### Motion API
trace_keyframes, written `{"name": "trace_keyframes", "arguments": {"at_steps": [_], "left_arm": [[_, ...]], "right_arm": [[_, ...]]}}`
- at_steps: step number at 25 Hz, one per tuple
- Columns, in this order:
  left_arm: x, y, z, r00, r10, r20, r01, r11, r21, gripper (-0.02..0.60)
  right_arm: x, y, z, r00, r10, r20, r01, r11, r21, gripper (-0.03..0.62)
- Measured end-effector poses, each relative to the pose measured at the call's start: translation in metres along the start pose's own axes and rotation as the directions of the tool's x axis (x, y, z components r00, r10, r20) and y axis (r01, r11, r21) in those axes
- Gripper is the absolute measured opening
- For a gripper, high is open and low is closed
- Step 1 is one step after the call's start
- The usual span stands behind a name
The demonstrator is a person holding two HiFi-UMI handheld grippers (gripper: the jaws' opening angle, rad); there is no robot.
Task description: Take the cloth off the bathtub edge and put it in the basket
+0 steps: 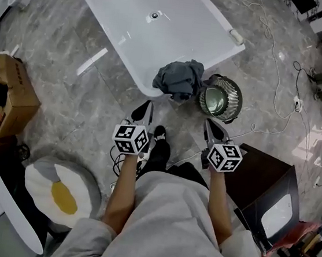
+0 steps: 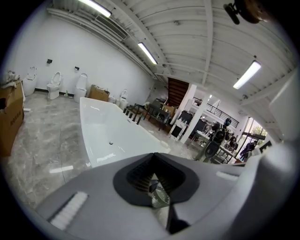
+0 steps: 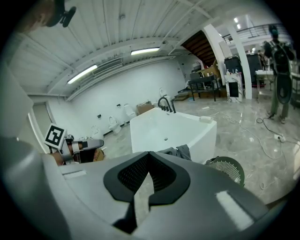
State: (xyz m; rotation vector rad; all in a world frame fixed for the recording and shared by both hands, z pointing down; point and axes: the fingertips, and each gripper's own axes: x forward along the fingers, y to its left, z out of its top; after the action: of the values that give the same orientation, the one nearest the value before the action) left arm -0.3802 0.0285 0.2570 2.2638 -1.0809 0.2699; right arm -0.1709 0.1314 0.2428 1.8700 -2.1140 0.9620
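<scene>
- Count: 1 white bathtub point(image 1: 123, 10), 1 grey cloth point(image 1: 180, 78), 1 round ribbed basket point(image 1: 233, 99), 2 hand-held grippers.
- Cloth: bunched on the tub's near corner rim, partly hanging over the edge. Not in the basket; its right side is just beside the basket's rim.
- Basket: stands on the floor by that same tub corner, right of the cloth in head view.
- Left gripper point(image 1: 145, 107): jaws together, nothing gripped. Points toward the tub corner, short of the cloth, not touching it.
- Right gripper point(image 1: 208, 125): jaws together, empty as well. Aims at the tub end w/ the cloth and basket ahead, apart from both.
- Each gripper sits in one hand, arms stretched fwd side by side. The left one also shows at the left edge of the right gripper view.
- Between the grippers: a dark shoe point(image 1: 160, 135) on the marble floor, near the tub corner.
- Around: an open cardboard box point(image 1: 19, 93) w/ small items at left, and a round fried-egg cushion point(image 1: 60, 191) below it.
- A dark cabinet point(image 1: 265, 184) stands at right, close to the right arm.
- Cables point(image 1: 274, 63) snake over the floor right of the tub and past the basket.
- Far wall in left gripper view: at least 3 toilets point(image 2: 54, 84) in a row.
</scene>
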Motion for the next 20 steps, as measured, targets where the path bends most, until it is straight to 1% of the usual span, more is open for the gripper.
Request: {"name": "trace_keyframes", "arguments": {"at_steps": [2,5,10,16,20], "left_arm": [[0.007,0.007,0.000,1.000,0.001,-0.011,-0.001,1.000,0.000,0.058],[0.018,0.014,0.000,1.000,-0.001,-0.028,0.001,1.000,0.004,0.058],[0.039,0.014,-0.007,0.998,0.001,-0.062,0.001,1.000,0.027,0.058],[0.073,0.022,-0.010,0.995,0.037,-0.097,-0.033,0.999,0.040,0.058],[0.101,0.028,-0.019,0.990,0.071,-0.123,-0.066,0.997,0.038,0.060]], "right_arm": [[0.007,-0.003,0.006,1.000,0.002,0.008,-0.002,1.000,0.016,0.003],[0.017,-0.010,0.013,1.000,-0.005,-0.004,0.005,1.000,-0.005,0.003],[0.036,-0.036,0.024,1.000,-0.005,-0.016,0.005,1.000,-0.012,0.003],[0.087,-0.061,0.032,0.996,0.053,-0.069,-0.054,0.998,-0.013,0.003],[0.127,-0.071,0.036,0.987,0.111,-0.113,-0.115,0.993,-0.032,0.005]]}}
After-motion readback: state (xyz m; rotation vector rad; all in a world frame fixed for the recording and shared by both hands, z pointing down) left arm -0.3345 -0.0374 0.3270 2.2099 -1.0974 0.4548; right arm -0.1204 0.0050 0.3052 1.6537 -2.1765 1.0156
